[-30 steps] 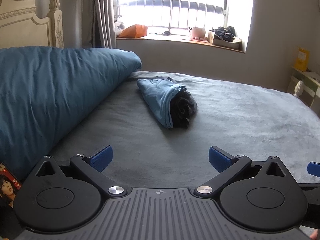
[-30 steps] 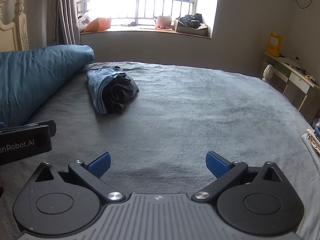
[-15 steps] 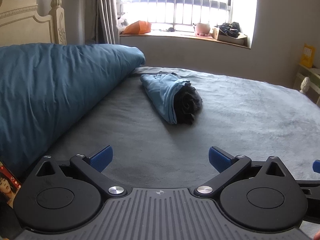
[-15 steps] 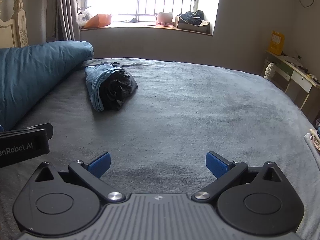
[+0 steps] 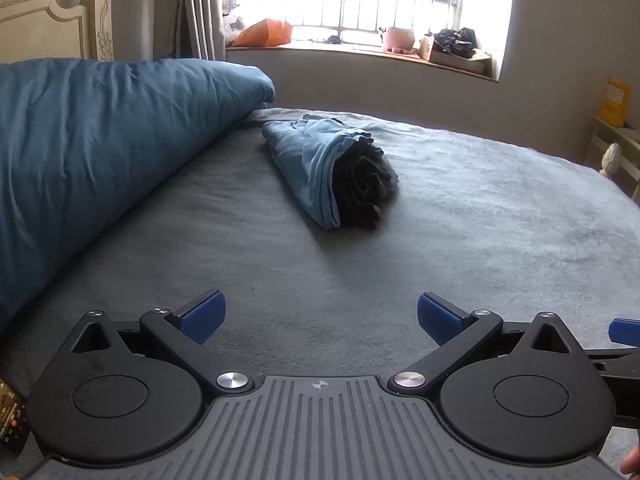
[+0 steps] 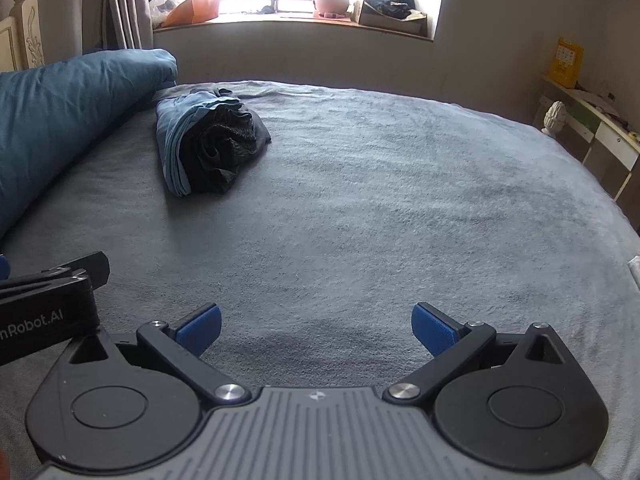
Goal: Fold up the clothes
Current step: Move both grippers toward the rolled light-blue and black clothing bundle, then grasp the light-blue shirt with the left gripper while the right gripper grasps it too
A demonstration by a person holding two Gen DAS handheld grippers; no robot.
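Blue-tipped left tongs (image 5: 319, 317) and right tongs (image 6: 316, 326) gaping, level over bed (image 6: 380, 208)

- The left wrist view sits low over the grey plush bed (image 5: 460, 208), facing the barred window (image 5: 360, 0) at 12 o'clock.
- The right wrist view looks alongside, facing likewise.
- Both share the light-blue-and-black rolled clothes bundle (image 5: 332, 172) (image 6: 208, 144), well ahead at 11 o'clock.

Clothes: bundle (image 5: 330, 168) (image 6: 208, 140) — light blue garment wrapped around black one
Place: lying on grey bed cover — beside blue duvet
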